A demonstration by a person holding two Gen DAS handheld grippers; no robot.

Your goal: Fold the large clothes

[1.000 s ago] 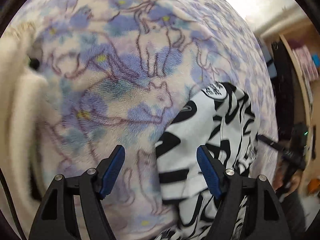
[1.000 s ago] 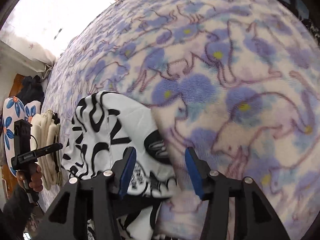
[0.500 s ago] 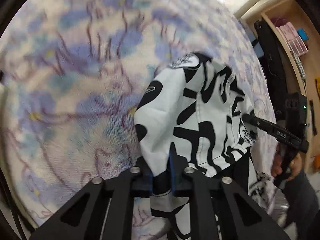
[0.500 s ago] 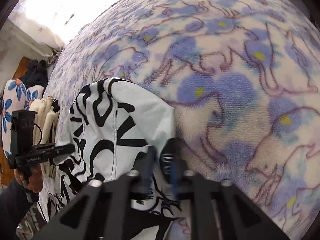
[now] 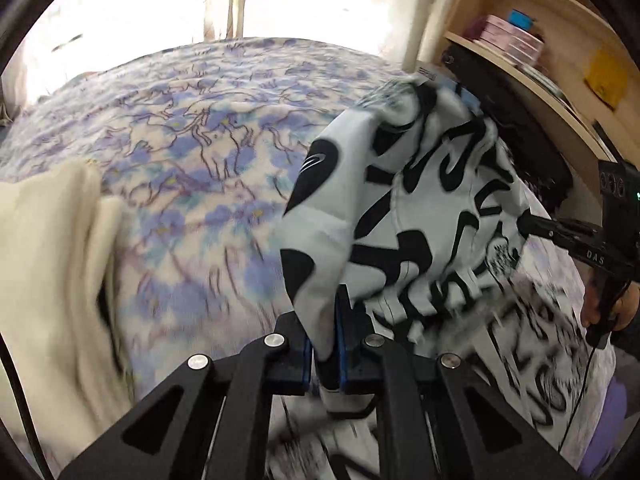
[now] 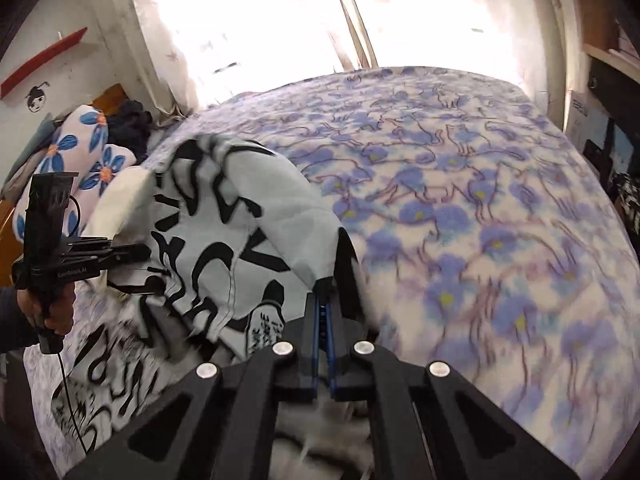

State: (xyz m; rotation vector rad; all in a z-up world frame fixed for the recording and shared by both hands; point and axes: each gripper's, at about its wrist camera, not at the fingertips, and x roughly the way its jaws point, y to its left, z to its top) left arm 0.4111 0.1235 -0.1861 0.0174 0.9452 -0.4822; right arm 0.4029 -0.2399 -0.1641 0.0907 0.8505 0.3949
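A white garment with bold black lettering hangs lifted above the bed. My left gripper is shut on its left edge. My right gripper is shut on the other edge of the same garment. The cloth bulges up between the two grippers, and its lower part trails blurred on the bed. Each view shows the other gripper at its side: the right gripper in the left wrist view, the left gripper in the right wrist view.
The bed is covered by a purple and blue floral blanket. A cream cloth lies at the left. A flowered pillow and dark clothes lie by the headboard. Wooden shelves stand at the right, curtains behind.
Both grippers went from open to shut on the garment's edges, then lifted it off the blanket. The views tilted up, showing the curtains and shelves.
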